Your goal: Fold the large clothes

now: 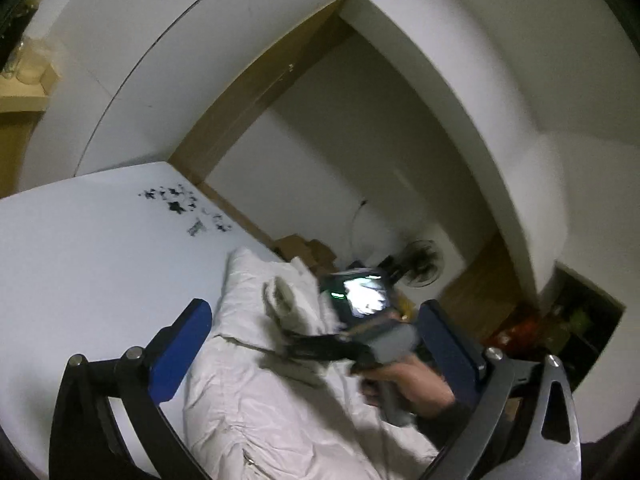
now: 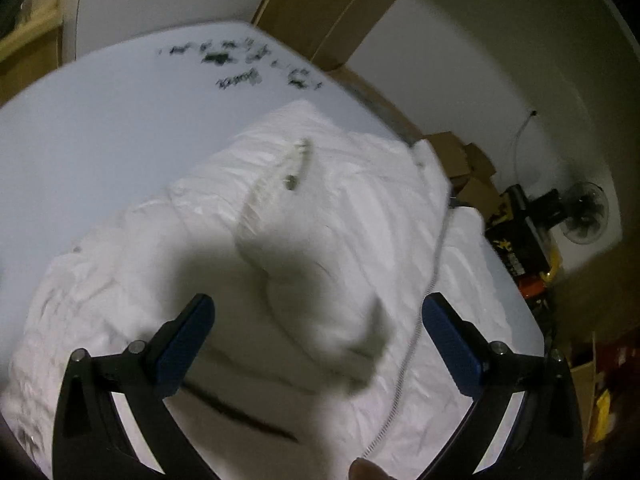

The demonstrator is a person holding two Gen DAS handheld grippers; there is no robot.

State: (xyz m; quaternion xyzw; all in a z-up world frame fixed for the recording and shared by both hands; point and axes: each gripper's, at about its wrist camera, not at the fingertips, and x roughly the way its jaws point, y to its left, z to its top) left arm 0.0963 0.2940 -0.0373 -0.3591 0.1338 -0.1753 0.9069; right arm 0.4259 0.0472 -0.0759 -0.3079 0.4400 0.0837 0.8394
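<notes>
White puffy quilted jacket [image 2: 320, 240] crumpled on smooth table [image 2: 100, 128], both grippers' jaws spread, empty

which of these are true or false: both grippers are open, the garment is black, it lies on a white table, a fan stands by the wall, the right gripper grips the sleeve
1. Both grippers are open: true; the left gripper and right gripper hold nothing.
2. The garment is black: false, it is white.
3. It lies on a white table: true.
4. A fan stands by the wall: true.
5. The right gripper grips the sleeve: false, its jaws are spread and empty.
</notes>
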